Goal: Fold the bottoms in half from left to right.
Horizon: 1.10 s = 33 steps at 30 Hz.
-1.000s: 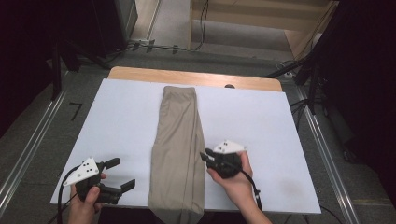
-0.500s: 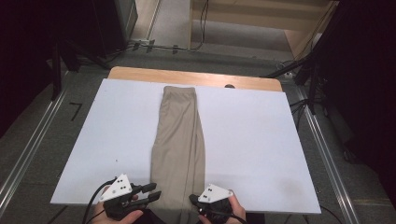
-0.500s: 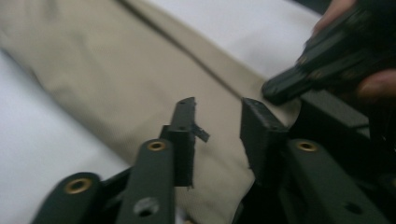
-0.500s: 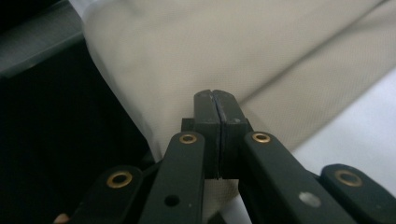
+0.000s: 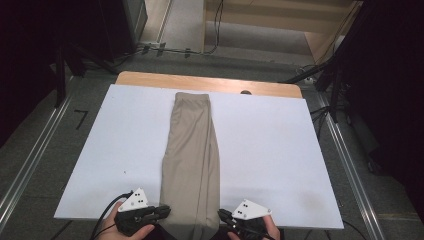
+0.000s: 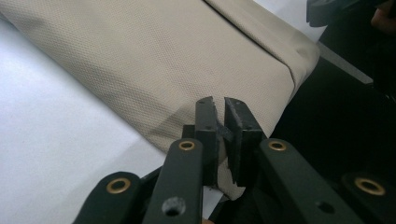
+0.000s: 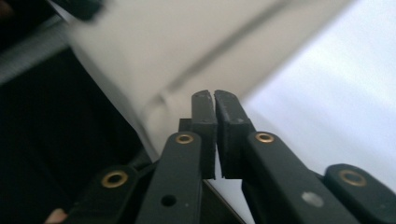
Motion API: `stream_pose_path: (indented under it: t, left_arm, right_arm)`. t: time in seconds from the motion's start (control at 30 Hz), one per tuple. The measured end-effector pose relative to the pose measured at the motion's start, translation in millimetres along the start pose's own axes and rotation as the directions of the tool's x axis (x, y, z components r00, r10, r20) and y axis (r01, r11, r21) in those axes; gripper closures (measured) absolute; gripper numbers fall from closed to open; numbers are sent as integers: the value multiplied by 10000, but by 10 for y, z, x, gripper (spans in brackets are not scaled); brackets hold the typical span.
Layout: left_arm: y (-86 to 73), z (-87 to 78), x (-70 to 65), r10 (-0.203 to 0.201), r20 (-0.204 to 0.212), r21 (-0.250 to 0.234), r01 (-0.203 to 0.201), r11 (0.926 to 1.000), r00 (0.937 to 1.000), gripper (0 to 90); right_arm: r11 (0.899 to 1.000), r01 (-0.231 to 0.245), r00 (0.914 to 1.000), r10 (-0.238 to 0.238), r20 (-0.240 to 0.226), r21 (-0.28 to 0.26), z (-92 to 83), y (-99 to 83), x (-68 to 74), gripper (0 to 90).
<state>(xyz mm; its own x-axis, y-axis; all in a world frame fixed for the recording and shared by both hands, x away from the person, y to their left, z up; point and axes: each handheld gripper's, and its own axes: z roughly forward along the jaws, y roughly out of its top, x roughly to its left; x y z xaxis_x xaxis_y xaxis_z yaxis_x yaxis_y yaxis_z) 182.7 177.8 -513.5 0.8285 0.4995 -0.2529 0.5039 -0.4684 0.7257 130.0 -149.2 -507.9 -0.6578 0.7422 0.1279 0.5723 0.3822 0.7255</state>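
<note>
The folded cloth (image 5: 192,160) lies lengthwise down the white surface (image 5: 280,150). The left tool (image 6: 219,105) has just closed, pinching its near corner; the right tool (image 7: 215,100) pinches the other corner. Cables (image 5: 170,49) lie beyond.

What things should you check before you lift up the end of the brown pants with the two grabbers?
1. Left gripper pinching the near corner of the pants: ok; its jaws have just closed and cloth sits between them.
2. Right gripper pinching the other near corner: cannot tell; jaws are shut at the cloth's edge, but the picture is blurred.
3. Pants lying flat and straight in one long folded strip: ok.
4. Both grippers at the same near end, one on each side: ok.
5. White table top free of things that could snag the cloth: ok.
</note>
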Motion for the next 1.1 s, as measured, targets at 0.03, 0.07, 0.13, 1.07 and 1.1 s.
stream_pose_path:
  t: [0.03, 0.07, 0.13, 1.07, 1.1]
  left_arm:
    - [2, 3, 7, 21, 168, 105, -23, 9999, 9999, 866]
    - [3, 5, 11, 53, 239, 138, -56, 9999, 9997, 885]
    - [6, 4, 16, 7, 258, 175, -11, 9998, 9997, 885]
    - [-1, -73, 47, 94, 811, -404, -62, 9992, 9967, 746]
    - [2, -107, 55, 7, 866, -674, 51, 9977, 9962, 711]
  right_arm:
    - [9999, 17, 9999, -19, -154, -115, 16, 36, 39, 828]
    - [9997, 75, 9995, -82, -308, -227, 42, 72, 90, 818]
    - [9981, 493, 9982, -505, -319, -356, 116, 140, 229, 798]
    - [9996, 19, 9983, -35, 576, 279, 180, 79, 307, 872]
    - [9998, -91, 9987, 82, 505, 177, 150, 82, 292, 872]
